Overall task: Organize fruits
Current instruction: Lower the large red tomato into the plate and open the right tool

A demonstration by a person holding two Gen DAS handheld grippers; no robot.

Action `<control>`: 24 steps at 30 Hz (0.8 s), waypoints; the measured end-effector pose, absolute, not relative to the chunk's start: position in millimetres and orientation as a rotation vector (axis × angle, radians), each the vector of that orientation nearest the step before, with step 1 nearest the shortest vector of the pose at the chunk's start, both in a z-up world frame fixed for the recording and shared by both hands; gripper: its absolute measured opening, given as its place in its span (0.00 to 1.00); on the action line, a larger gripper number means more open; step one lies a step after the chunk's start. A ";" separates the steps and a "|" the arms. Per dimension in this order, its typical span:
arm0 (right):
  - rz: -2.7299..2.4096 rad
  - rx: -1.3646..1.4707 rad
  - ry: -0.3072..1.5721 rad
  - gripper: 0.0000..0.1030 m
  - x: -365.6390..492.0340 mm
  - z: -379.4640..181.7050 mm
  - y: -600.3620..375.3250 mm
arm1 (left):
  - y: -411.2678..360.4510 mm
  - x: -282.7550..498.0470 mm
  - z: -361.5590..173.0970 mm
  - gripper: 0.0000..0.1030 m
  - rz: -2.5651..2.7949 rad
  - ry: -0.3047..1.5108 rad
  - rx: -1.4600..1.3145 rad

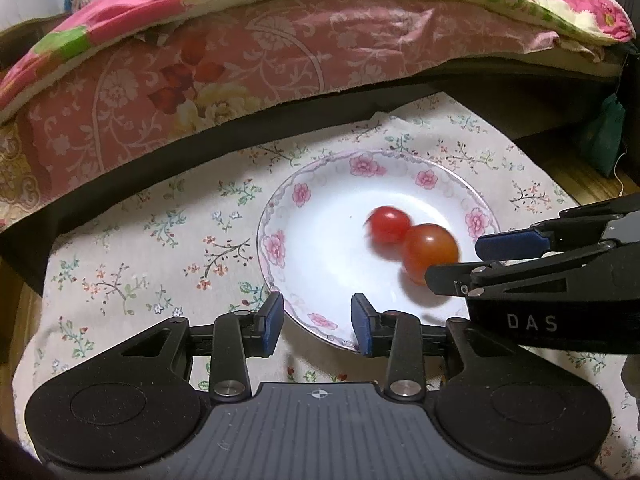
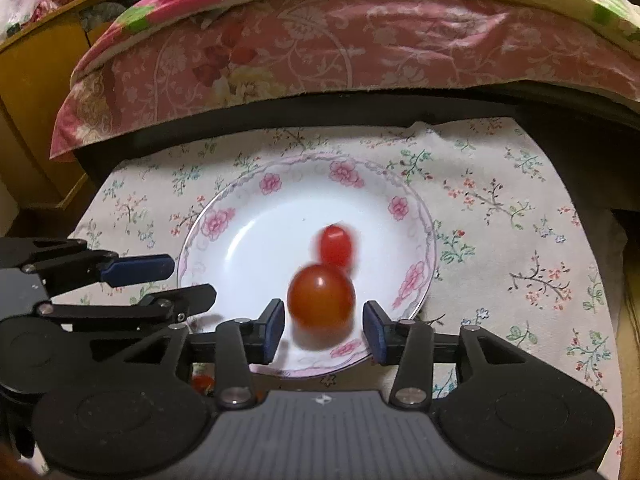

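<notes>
A white plate with a pink flower rim [image 1: 320, 240] [image 2: 260, 248] sits on a floral cloth. In it lie two tomatoes, both blurred: a larger orange-red tomato [image 1: 430, 250] [image 2: 320, 300] and, touching it behind, a smaller red tomato [image 1: 388, 224] [image 2: 336, 246]. My right gripper [image 2: 324, 328] [image 1: 456, 260] stands over the plate's near right rim. The larger tomato is between its blue pads, with a small gap on each side. My left gripper [image 1: 318, 320] [image 2: 192, 280] is open over the plate's near left rim with nothing between its pads.
The floral cloth [image 1: 140, 248] [image 2: 520, 240] covers the low table around the plate. Pink patterned bedding [image 1: 240, 72] [image 2: 360, 48] overhangs a dark edge behind. A wooden cabinet [image 2: 36, 100] stands at the left. A small red thing [image 2: 202, 382] shows under the right gripper's body.
</notes>
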State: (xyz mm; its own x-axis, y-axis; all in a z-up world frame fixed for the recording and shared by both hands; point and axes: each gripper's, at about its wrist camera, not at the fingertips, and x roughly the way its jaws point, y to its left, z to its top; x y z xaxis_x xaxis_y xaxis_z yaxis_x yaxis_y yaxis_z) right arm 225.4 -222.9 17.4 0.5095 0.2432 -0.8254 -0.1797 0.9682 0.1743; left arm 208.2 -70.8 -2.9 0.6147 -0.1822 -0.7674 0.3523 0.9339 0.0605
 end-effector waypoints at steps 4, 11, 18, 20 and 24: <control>0.247 0.081 0.990 0.43 225.6 21.5 -224.8 | -70.7 205.5 -0.6 0.46 -0.311 0.850 0.216; 0.250 0.076 0.984 0.44 222.8 25.0 -224.4 | -67.4 199.4 2.0 0.50 -0.297 0.852 0.215; 0.245 0.079 0.980 0.44 218.1 29.8 -225.7 | -62.7 188.8 11.3 0.61 -0.286 0.837 0.219; 0.248 0.079 0.976 0.44 215.6 32.2 -225.5 | -61.6 185.5 14.0 0.61 -0.284 0.834 0.219; 0.254 0.074 0.970 0.44 210.8 36.3 -224.9 | -57.6 177.9 17.9 0.63 -0.279 0.834 0.214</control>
State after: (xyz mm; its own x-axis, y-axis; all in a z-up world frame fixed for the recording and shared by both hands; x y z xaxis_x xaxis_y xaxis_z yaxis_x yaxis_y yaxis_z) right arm 210.8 -224.9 36.3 0.5380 0.2459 -0.8063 -0.1799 0.9680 0.1752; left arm 177.9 -57.6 17.9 0.6392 -0.1597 -0.7523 0.3259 0.9423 0.0769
